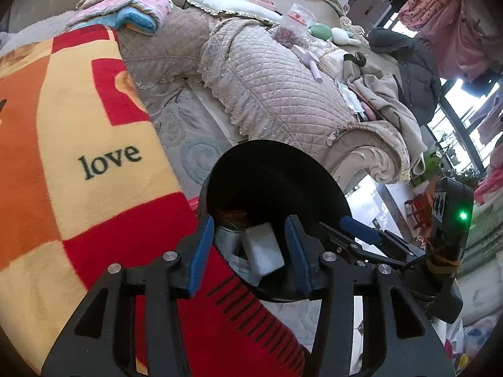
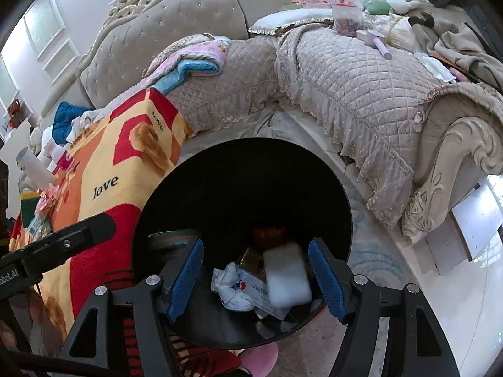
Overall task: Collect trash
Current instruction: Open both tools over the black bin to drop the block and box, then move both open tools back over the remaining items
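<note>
A black round trash bin (image 1: 276,172) (image 2: 245,182) stands on the floor beside a blanket-covered table. Both grippers hover over its mouth. My left gripper (image 1: 250,248) is open and empty. My right gripper (image 2: 256,278) is open and empty; its blue fingers (image 1: 358,229) also show in the left wrist view. A white block (image 2: 287,278) (image 1: 264,248), blurred, lies inside the bin between the fingers. Under it lie a crumpled white wrapper (image 2: 231,286), a white carton (image 2: 251,286), a brown piece (image 2: 270,234) and a metal can lid (image 2: 174,238).
A red-and-yellow "love" blanket (image 1: 78,157) (image 2: 125,163) covers the table at left, with small packets and a bottle (image 2: 34,165) on it. A quilted beige sofa (image 1: 267,88) (image 2: 361,88) with bags, clothes and a lint roller (image 2: 378,44) stands behind. Pale rug and tile floor surround the bin.
</note>
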Demonstrator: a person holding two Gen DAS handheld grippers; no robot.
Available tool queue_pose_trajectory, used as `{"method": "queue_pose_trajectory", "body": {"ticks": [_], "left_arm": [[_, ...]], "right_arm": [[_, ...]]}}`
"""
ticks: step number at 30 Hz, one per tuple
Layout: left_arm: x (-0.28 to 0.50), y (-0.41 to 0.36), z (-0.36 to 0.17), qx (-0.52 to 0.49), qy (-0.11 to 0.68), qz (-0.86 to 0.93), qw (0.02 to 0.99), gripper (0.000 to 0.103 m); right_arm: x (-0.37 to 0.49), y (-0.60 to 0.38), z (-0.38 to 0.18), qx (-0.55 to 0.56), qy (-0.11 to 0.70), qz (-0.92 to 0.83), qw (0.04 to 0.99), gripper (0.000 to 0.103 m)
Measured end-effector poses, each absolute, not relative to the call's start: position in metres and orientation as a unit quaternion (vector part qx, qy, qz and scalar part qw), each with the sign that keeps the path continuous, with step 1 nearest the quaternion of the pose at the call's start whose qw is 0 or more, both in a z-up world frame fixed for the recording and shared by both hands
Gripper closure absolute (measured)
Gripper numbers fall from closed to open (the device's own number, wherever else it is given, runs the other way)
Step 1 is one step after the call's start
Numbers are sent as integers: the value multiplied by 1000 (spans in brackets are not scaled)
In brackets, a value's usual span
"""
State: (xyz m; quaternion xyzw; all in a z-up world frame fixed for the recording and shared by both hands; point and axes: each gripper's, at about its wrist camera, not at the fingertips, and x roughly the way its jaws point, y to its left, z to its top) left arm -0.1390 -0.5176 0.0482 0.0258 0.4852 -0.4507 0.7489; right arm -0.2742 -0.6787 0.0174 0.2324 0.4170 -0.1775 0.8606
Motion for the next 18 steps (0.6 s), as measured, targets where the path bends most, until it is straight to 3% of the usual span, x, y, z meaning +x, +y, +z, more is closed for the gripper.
{"method": "queue_pose_trajectory", "body": {"ticks": [18], "left_arm": [[-129, -440, 58, 54, 455, -358, 813, 58]], "right_arm": [[-246, -617, 38, 197, 421, -123, 877, 35]]}}
